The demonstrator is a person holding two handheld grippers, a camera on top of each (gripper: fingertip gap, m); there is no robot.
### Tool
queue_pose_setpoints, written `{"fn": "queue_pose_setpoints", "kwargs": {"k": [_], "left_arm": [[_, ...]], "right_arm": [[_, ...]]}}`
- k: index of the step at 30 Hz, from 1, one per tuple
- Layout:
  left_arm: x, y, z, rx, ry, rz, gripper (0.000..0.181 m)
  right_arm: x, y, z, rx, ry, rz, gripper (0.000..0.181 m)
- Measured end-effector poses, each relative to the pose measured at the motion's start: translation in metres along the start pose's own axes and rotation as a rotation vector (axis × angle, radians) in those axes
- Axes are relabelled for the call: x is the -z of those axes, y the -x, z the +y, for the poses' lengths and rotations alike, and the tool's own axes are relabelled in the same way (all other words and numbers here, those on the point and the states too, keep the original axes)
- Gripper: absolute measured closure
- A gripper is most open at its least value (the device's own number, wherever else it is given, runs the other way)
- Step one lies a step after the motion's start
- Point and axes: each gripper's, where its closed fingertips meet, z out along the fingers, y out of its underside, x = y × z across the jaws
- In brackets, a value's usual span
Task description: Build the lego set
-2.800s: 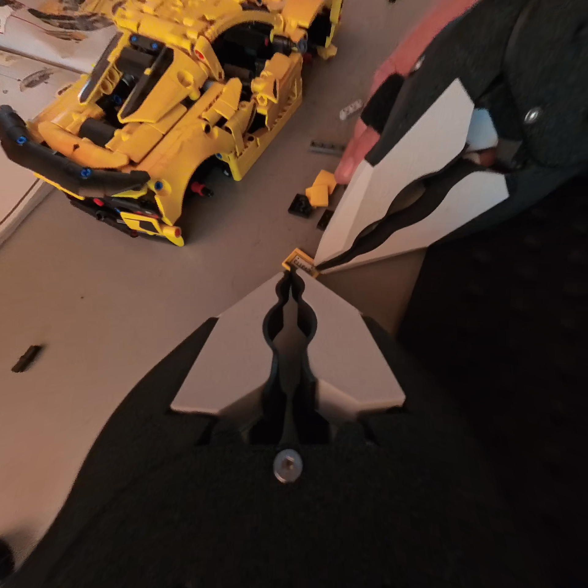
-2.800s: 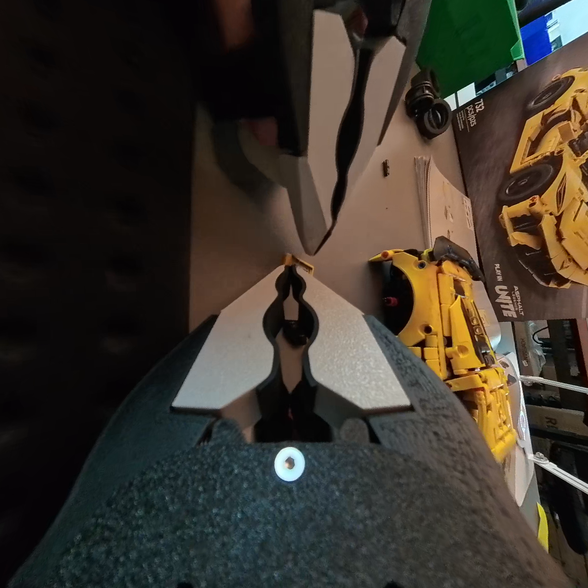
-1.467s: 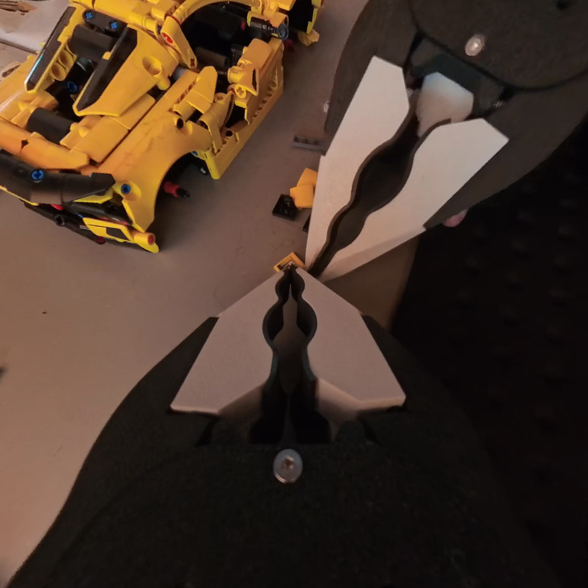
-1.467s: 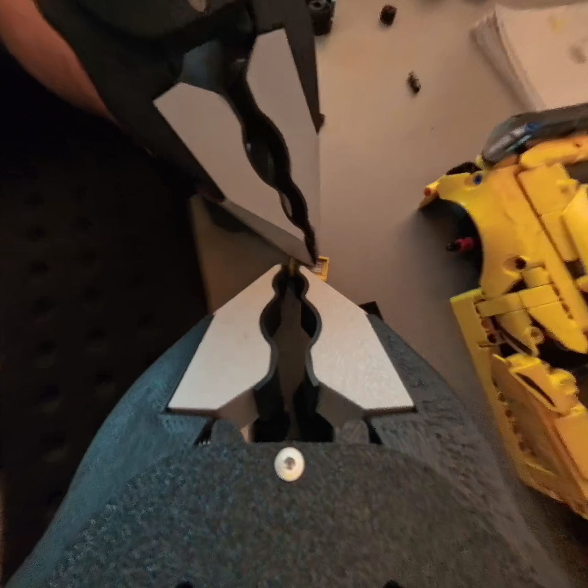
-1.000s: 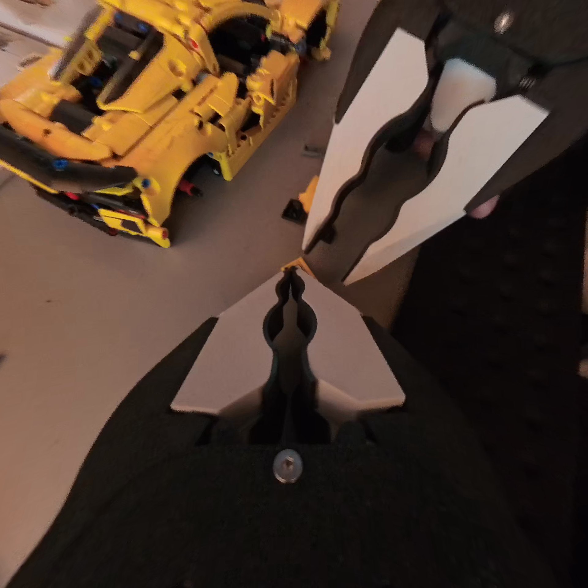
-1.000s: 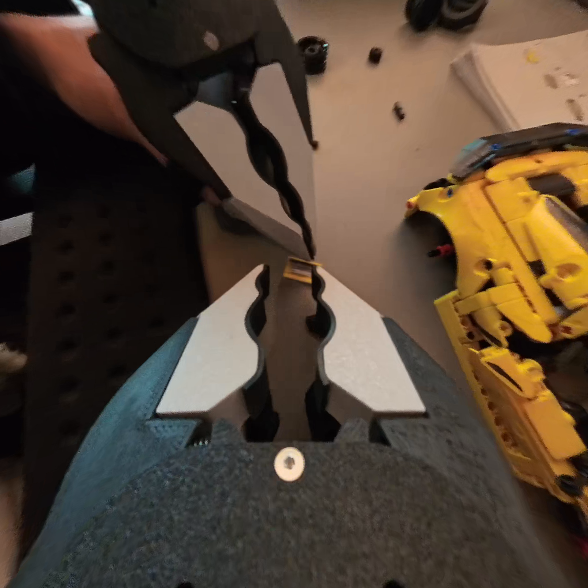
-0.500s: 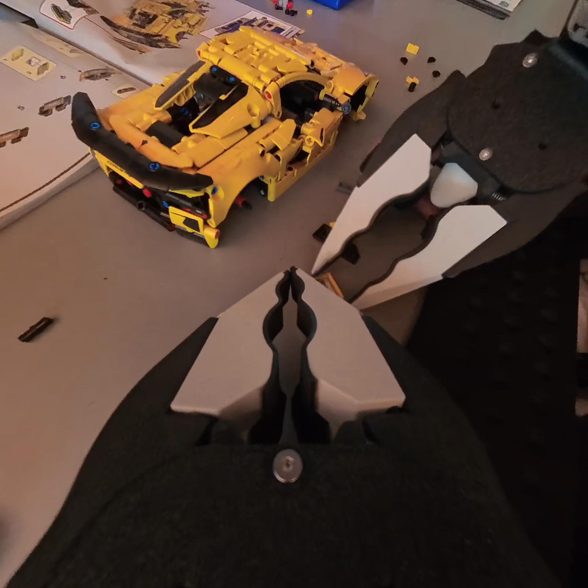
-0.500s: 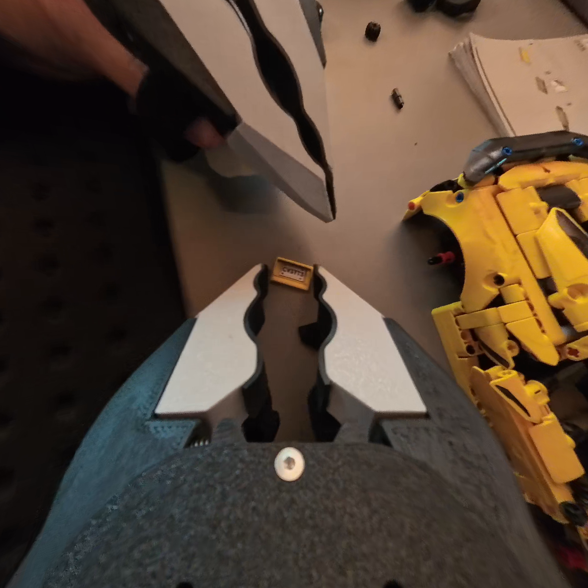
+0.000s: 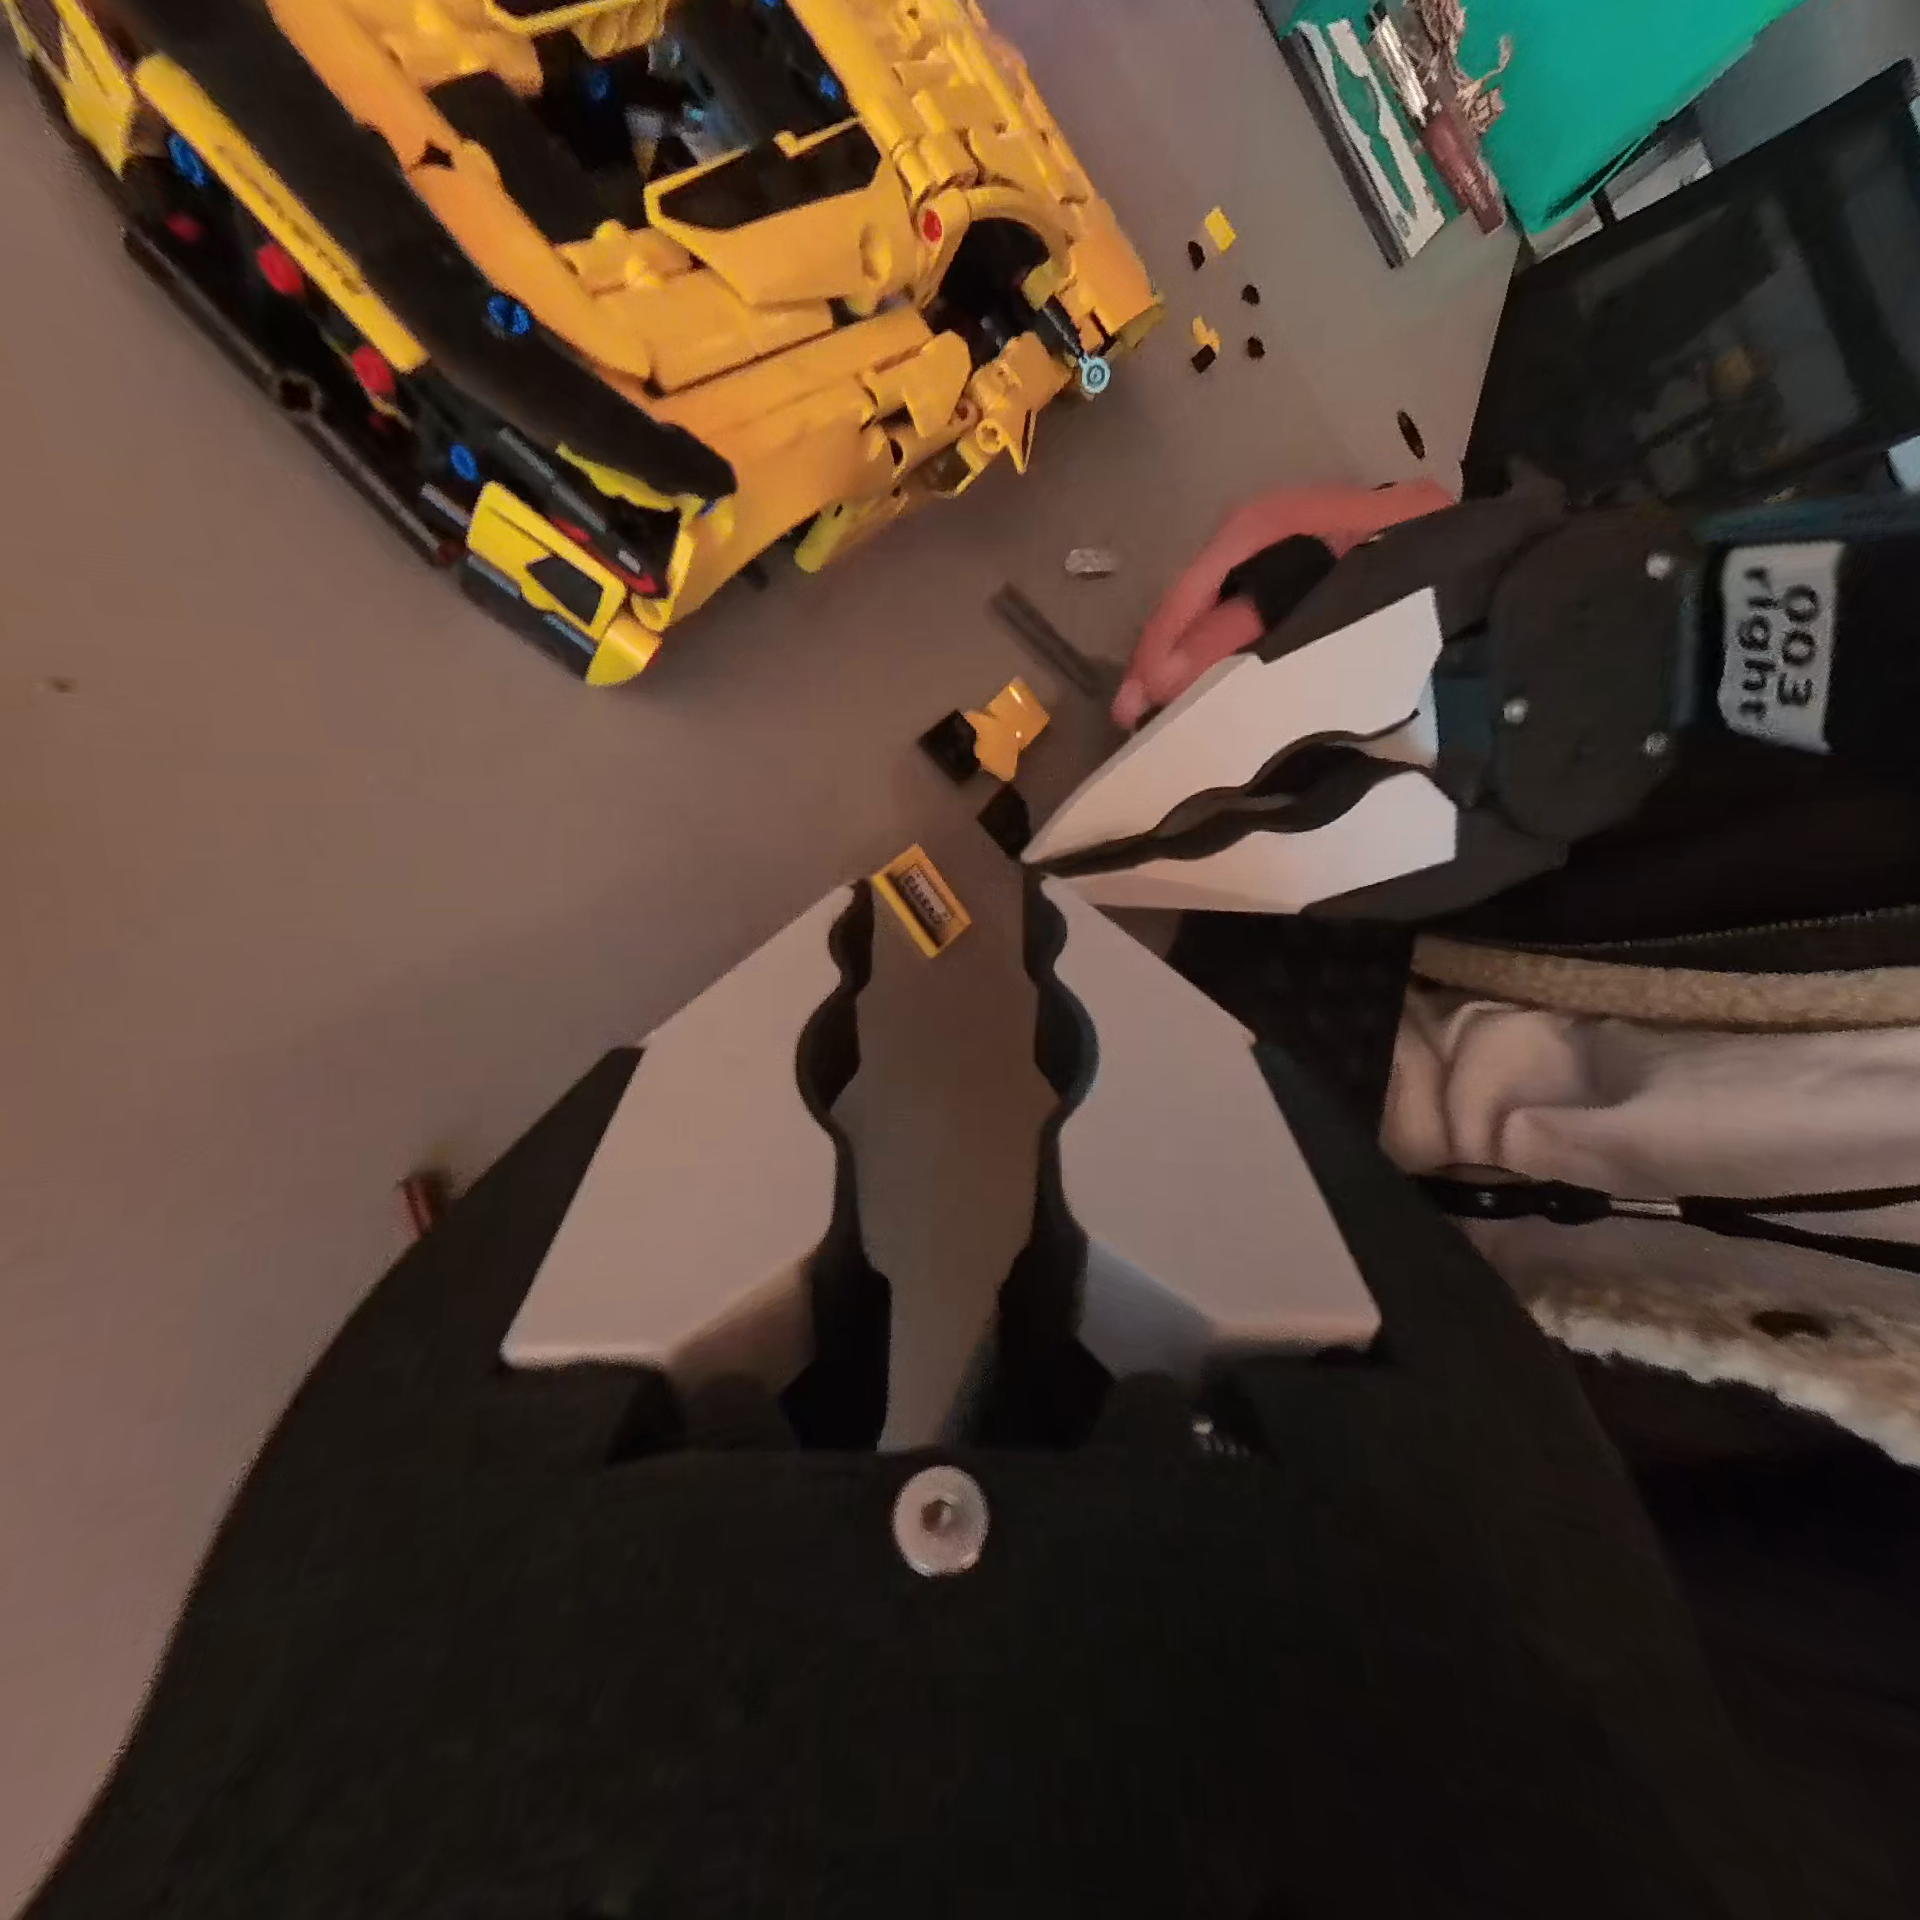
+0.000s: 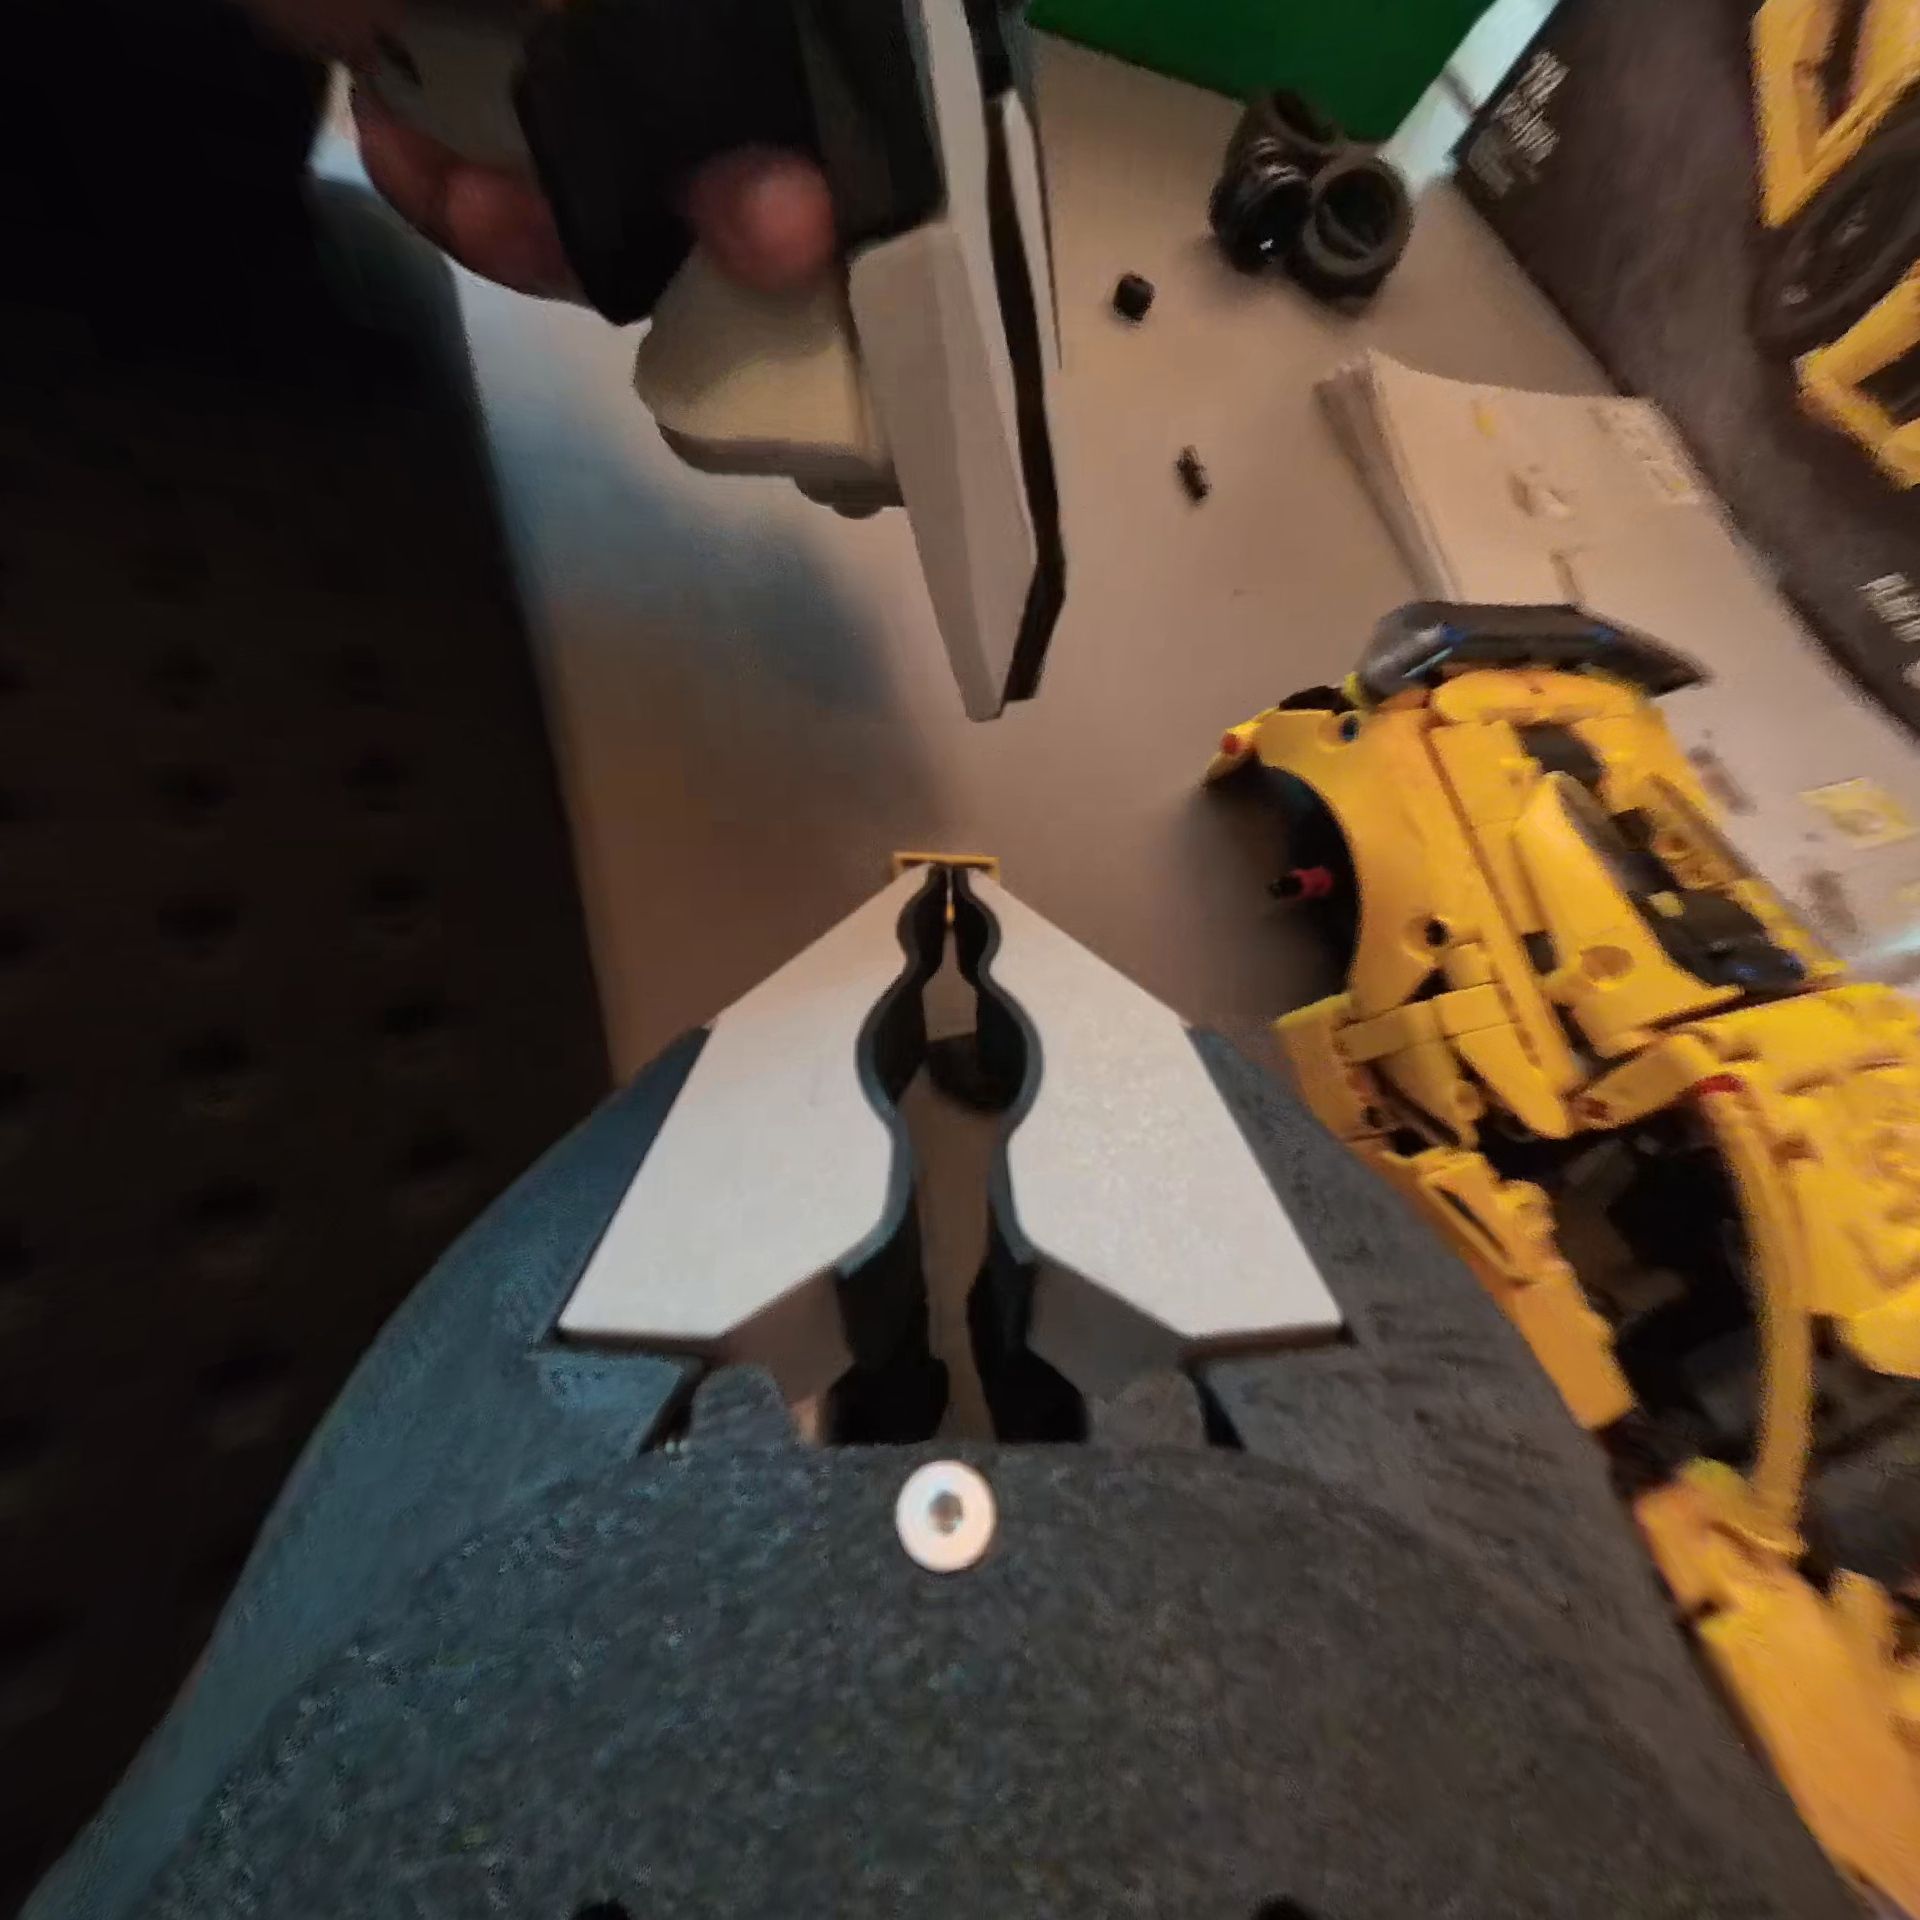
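A small yellow printed tile (image 9: 920, 912) lies flat on the grey table between the fingers of my left gripper (image 9: 945, 888), which is open and empty. My right gripper (image 9: 1029, 857) comes in from the right, shut, with its tips just right of the tile and apart from it. In the right wrist view the right gripper (image 10: 948, 873) is shut and the tile (image 10: 945, 860) shows as a thin yellow edge just past its tips. The left gripper (image 10: 997, 707) hangs above, seen edge-on. The yellow lego car (image 9: 623, 312) stands beyond, and shows at the right in the right wrist view (image 10: 1558, 987).
Loose yellow and black pieces (image 9: 987, 727), a black piece (image 9: 1003, 826) and a dark bar (image 9: 1044, 639) lie near the right gripper. Black tyres (image 10: 1309, 208), an instruction booklet (image 10: 1507, 468) and the set's box (image 10: 1714, 312) lie farther off. The table edge runs close on the near side. The tips of both grippers are at nearly the same place.
My left gripper let go of the tile, lifted, then came back down and opened around it. My right gripper opened about a second ago and has now shut. The tile now lies on the table.
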Motion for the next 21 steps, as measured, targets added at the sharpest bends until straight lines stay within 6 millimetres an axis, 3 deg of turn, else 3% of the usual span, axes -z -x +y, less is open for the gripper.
{"fn": "queue_pose_setpoints", "kwargs": {"k": [6, 9, 13, 16, 21], "left_arm": [[0.022, 0.008, 0.003, -0.056, -0.082, -0.121, 0.154], [0.034, 0.009, -0.006, -0.123, -0.214, -0.156, 0.164], [0.023, -0.008, -0.006, -0.185, -0.207, -0.055, 0.174], [0.016, 0.003, -0.006, -0.281, -0.175, -0.155, 0.18], [0.014, 0.01, -0.011, -0.359, -0.236, -0.206, 0.181]], "right_arm": [[-0.007, 0.003, 0.005, -0.094, 0.032, -0.118, 0.144], [-0.009, -0.008, -0.002, -0.073, -0.018, -0.106, 0.147], [-0.004, -0.016, 0.0, -0.264, 0.048, -0.24, 0.156], [-0.011, -0.002, 0.008, -0.366, 0.159, -0.456, 0.132], [-0.019, 0.003, 0.015, -0.177, 0.187, -0.402, 0.139]]}}
